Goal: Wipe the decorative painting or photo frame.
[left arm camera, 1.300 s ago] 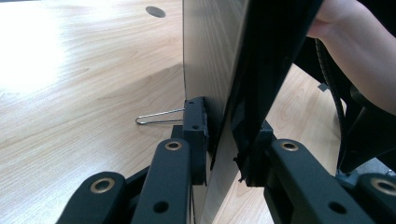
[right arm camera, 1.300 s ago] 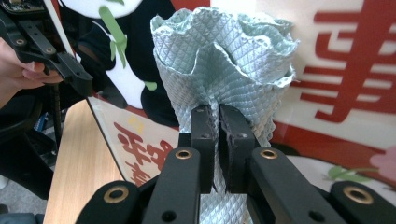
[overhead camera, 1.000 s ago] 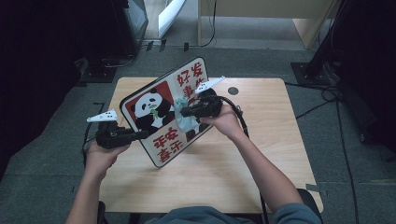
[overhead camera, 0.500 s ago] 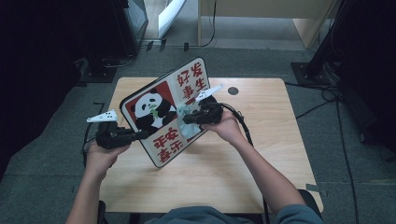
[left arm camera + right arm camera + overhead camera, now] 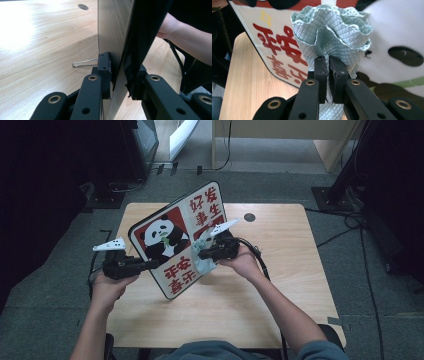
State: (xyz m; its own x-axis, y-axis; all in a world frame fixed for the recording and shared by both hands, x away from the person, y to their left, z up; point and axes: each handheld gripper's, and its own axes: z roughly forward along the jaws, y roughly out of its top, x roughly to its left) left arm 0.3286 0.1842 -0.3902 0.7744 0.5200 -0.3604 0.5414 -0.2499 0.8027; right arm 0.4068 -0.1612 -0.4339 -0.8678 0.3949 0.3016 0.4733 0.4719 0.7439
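A panda sign board (image 5: pixel 177 240) is held tilted on edge above the wooden worktop (image 5: pixel 280 290), its lower corner close to the surface; whether it touches cannot be told. It is judged stiff, flat and light, with a smooth printed face that could slip, so a grip at the rim is best. That is where the left tongs (image 5: pixel 150 265) are clamped, both jaws pressed against opposite faces of the board's edge. The right tongs (image 5: pixel 202 255) are closed tight on a pale blue cleaning cloth (image 5: pixel 206 265), which is judged soft and limp, best taken as a bunched wad, and is pressed to the printed face.

In the left gripper view the board's plain back (image 5: pixel 112 32), its thin edge between the jaws, and a wire loop (image 5: pixel 83 63) lying on the worktop are made out. In the right gripper view the cloth's quilted weave (image 5: pixel 332 30) and ruffled folds are seen. The board's whole picture and lettering are laid out in the high view.
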